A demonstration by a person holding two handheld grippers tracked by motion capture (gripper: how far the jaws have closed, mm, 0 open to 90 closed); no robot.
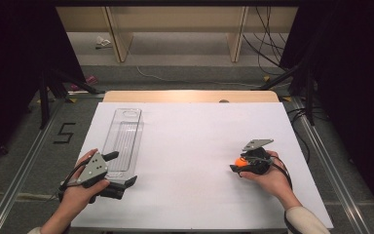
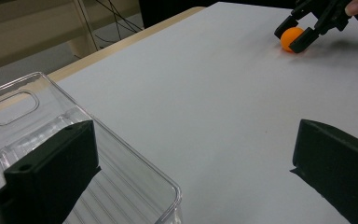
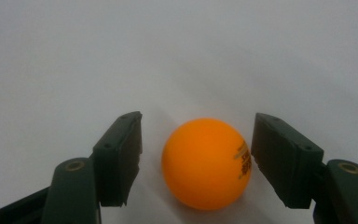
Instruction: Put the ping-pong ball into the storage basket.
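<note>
An orange ping-pong ball [image 1: 241,162] [image 3: 207,163] lies on the white table sheet [image 1: 185,146] at the right. My right gripper [image 1: 238,166] [image 3: 197,126] stands open around it, one jaw on each side. A gap shows at the left jaw, and the right jaw is very close to the ball. From the left gripper view the ball [image 2: 291,38] sits between that gripper's [image 2: 289,40] black tips far off. My left gripper [image 1: 121,168] [image 2: 193,135] is open wide with nothing between its jaws, at the near end of a clear plastic tray [image 1: 126,113] [image 2: 135,154].
The long clear tray lies lengthwise at the table's left and holds nothing. A wooden strip [image 1: 190,96] borders the far edge of the sheet. Dark stands and cables line the floor on both sides beyond the table.
</note>
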